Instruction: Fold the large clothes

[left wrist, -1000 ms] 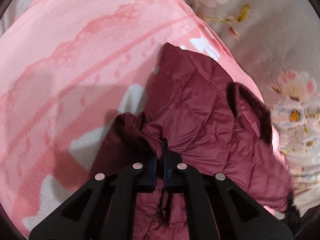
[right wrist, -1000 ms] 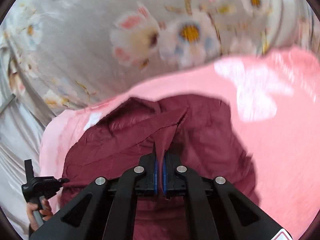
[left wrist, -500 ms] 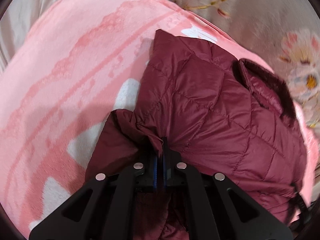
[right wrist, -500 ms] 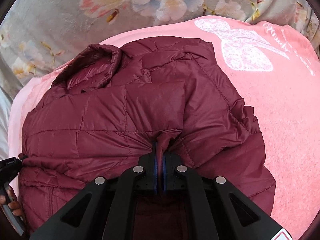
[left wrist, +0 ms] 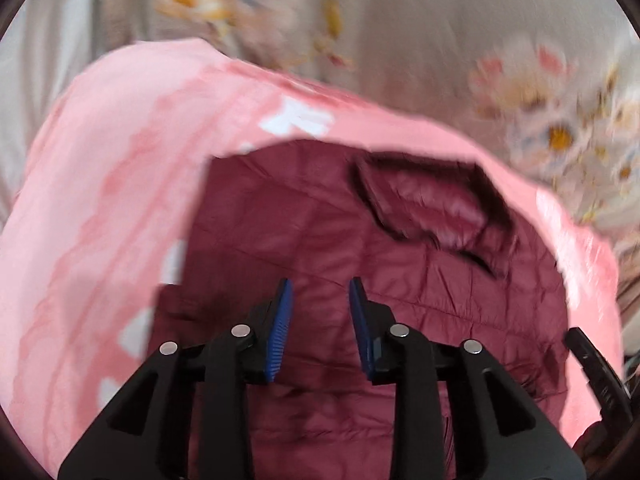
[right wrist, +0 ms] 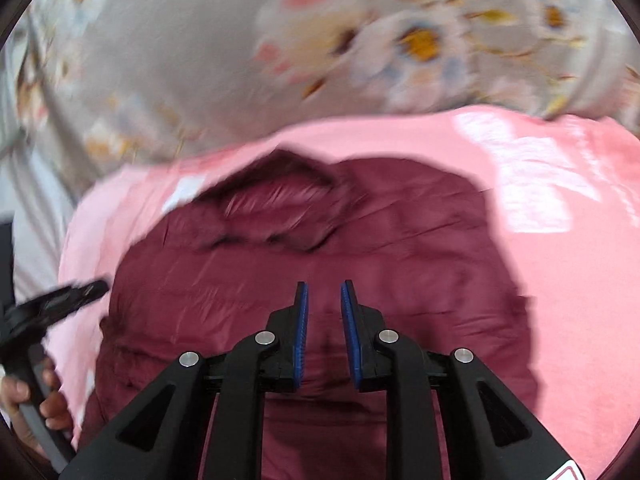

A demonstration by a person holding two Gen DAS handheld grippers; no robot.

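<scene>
Jacket [left wrist: 320,240] now released, flat below opening fingers [left wrist: 282,320].

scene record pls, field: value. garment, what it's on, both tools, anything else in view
garment: maroon quilted jacket, lying folded, collar on the far side
surface: pink blanket over a floral grey sheet
left tool: jaws opening, nothing between the pads, above the jacket
right tool: jaws opening, nothing between the pads, above the jacket
person: hand on the left tool's handle, seen at the edge of the right wrist view
image quality: both views motion-blurred
</scene>
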